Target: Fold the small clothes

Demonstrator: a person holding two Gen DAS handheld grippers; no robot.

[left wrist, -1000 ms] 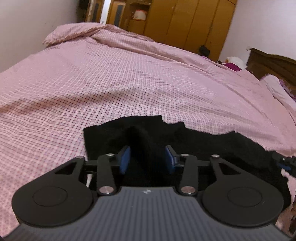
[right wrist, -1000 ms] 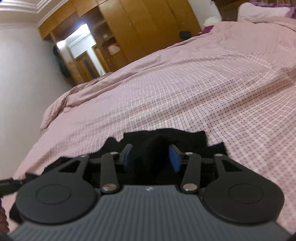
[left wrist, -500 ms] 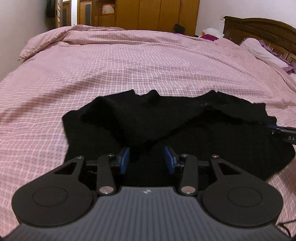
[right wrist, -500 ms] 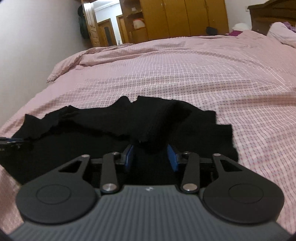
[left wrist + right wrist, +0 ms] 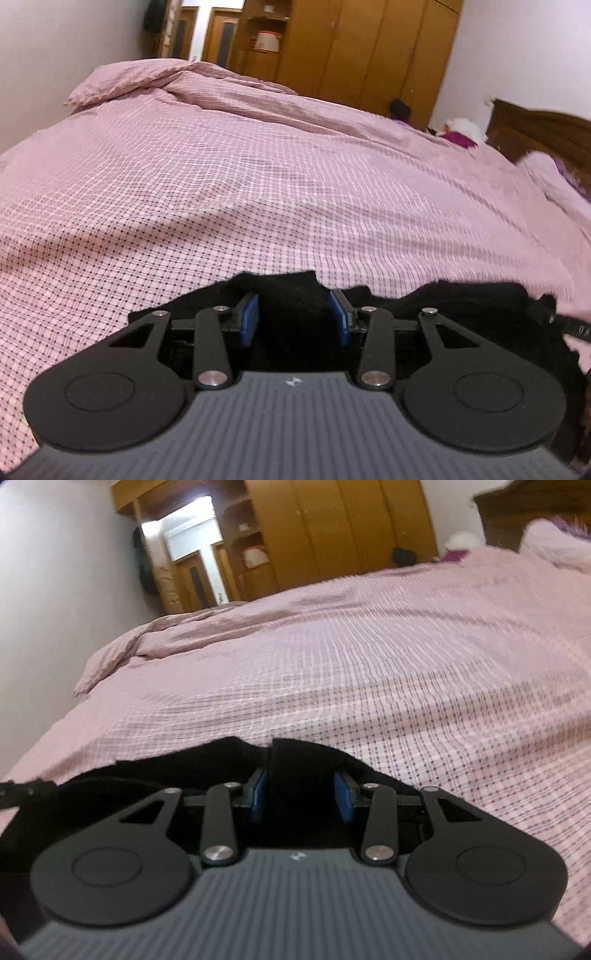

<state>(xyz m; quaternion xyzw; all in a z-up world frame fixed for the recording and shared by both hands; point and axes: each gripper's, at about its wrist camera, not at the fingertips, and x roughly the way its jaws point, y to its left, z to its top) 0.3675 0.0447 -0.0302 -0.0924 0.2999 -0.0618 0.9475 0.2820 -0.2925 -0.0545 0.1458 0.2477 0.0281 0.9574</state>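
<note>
Both grippers [image 5: 291, 317] [image 5: 301, 794] bunching black garment [image 5: 461, 306], doorway [image 5: 188, 554] lit rightside only

left wrist: low, near bed [image 5: 258, 192] | right wrist: same | shared: wardrobe [image 5: 332, 528]

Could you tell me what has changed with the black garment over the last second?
Half a second ago the garment lay spread ahead of both tools; now it is bunched close against them again, with only its near edge showing above the fingers. Cloth sits between the pads of the left tool and the right tool throughout. The pink bedspread is unchanged.
</note>
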